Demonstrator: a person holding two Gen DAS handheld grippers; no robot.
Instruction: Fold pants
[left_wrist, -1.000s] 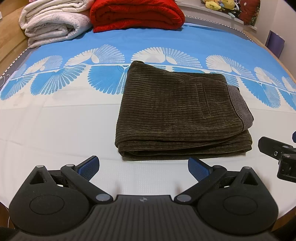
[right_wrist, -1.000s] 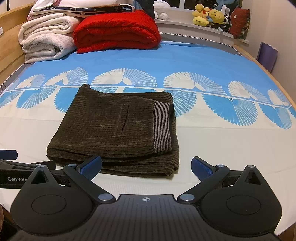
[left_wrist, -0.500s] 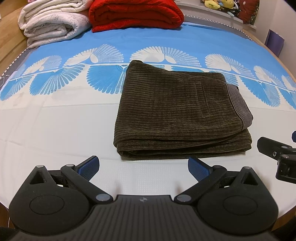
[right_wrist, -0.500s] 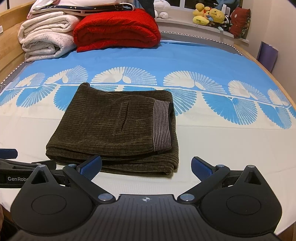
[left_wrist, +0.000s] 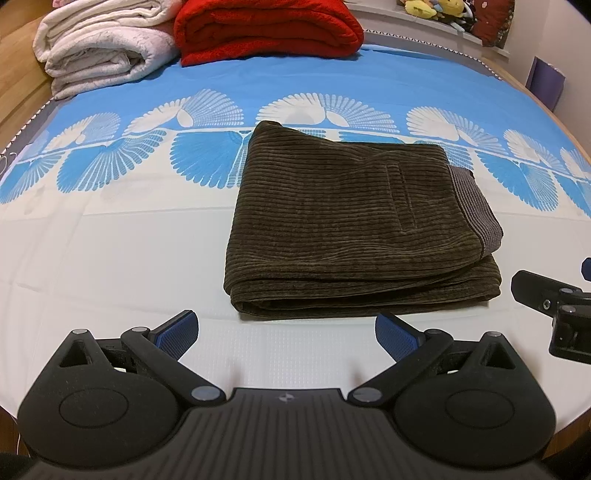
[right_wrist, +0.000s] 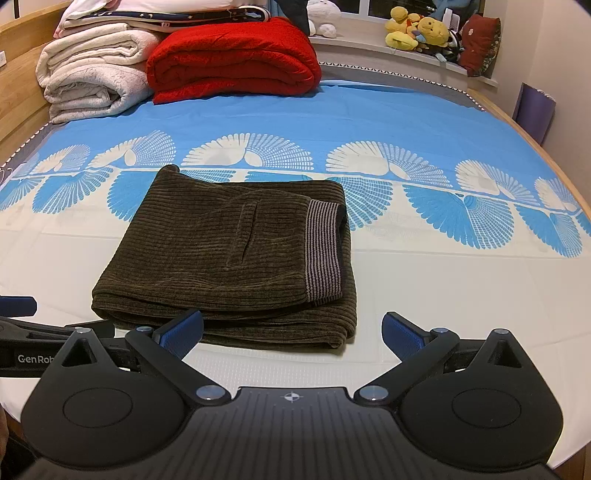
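Observation:
Dark olive corduroy pants (left_wrist: 351, 221) lie folded into a compact rectangle on the bed, a striped grey waistband (left_wrist: 476, 206) at their right end. My left gripper (left_wrist: 286, 330) hovers open just short of the near folded edge, nothing between its blue pads. In the right wrist view the same pants (right_wrist: 236, 254) lie ahead and to the left, waistband (right_wrist: 324, 251) facing right. My right gripper (right_wrist: 291, 330) is open and empty, its left pad (right_wrist: 181, 332) over the near edge of the pants. Each gripper shows at the edge of the other's view.
The bed sheet (right_wrist: 406, 122) is blue with white fan prints, white near me. A folded red blanket (right_wrist: 232, 62) and white blankets (right_wrist: 88, 81) are stacked at the far side. Plush toys (right_wrist: 417, 29) sit on a ledge. A wooden bed frame (right_wrist: 539, 144) curves along the right.
Both grippers stay open and nearly still. Both views have crept slightly, so the pants sit a touch lower and closer in the frames; the pants have not moved on the bed.

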